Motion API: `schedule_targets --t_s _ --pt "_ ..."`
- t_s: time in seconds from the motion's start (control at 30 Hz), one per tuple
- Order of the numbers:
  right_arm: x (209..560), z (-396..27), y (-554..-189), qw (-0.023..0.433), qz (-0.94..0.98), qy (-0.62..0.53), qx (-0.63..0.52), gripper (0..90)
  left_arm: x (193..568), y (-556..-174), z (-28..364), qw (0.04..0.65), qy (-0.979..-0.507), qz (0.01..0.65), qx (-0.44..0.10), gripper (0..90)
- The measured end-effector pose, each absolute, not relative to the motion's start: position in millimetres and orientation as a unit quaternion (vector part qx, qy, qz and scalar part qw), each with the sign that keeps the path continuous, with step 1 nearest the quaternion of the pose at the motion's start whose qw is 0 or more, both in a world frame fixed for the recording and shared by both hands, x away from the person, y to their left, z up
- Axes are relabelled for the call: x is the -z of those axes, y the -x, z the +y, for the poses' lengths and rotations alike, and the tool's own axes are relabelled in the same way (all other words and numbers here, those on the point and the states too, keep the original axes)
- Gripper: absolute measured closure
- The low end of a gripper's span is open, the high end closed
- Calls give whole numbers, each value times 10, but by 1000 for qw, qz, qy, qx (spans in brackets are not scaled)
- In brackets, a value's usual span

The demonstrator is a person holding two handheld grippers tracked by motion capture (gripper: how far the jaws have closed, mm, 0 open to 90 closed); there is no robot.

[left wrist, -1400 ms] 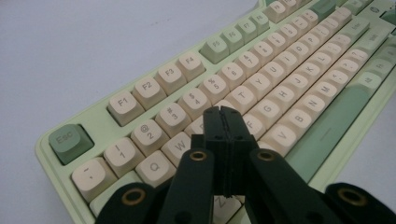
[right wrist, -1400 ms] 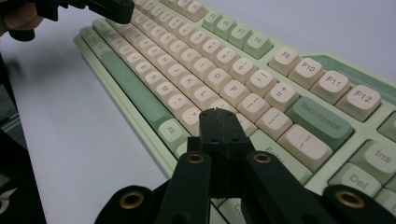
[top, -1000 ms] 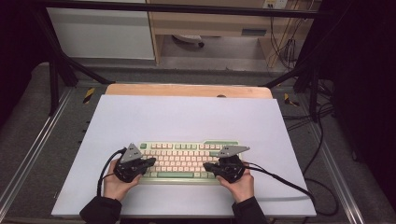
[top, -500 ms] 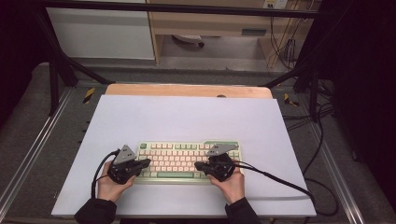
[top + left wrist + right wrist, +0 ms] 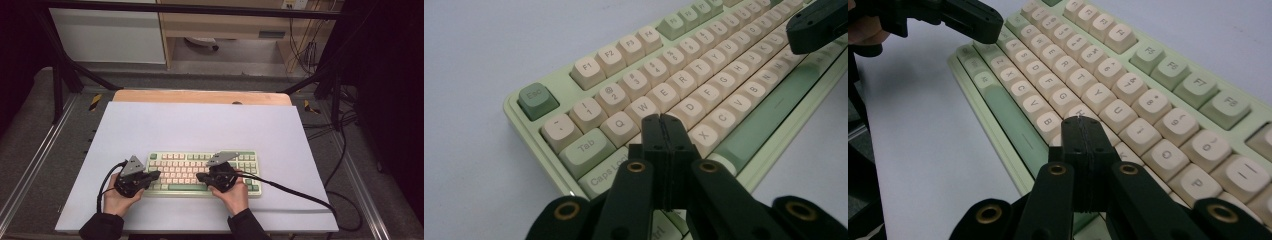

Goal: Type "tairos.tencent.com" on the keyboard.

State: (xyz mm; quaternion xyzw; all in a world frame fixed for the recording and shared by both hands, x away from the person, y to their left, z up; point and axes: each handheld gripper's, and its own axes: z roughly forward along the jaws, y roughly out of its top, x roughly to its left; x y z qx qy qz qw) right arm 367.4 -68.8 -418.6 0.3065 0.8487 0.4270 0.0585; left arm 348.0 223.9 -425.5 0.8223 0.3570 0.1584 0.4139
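- The right hand-held gripper has slid leftward along the keyboard, from its right end toward its middle; its tip now lies over the central keys.
- In the right gripper view that hand-held gripper has its closed tip above the keys around H and N.
- The person's right hand has come along with it and now sits below the keyboard's right half instead of at its corner.
- The cable trailing from the right hand-held gripper now crosses the keyboard's lower right corner and stretches further across the desk.
- The gap between the two hand-held grippers has narrowed.
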Motion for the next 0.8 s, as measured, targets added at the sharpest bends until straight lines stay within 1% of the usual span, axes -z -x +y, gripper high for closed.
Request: schedule_targets --t_s 0.33,0.8 --pt "4278 -552 -3706 51 854 -303 -420 900 4263 -3481 2229 414 -822 357 -157 899" --pt "4323 -536 -3706 48 857 -300 -416 900 4259 -3482 2234 414 -822 357 -158 899"
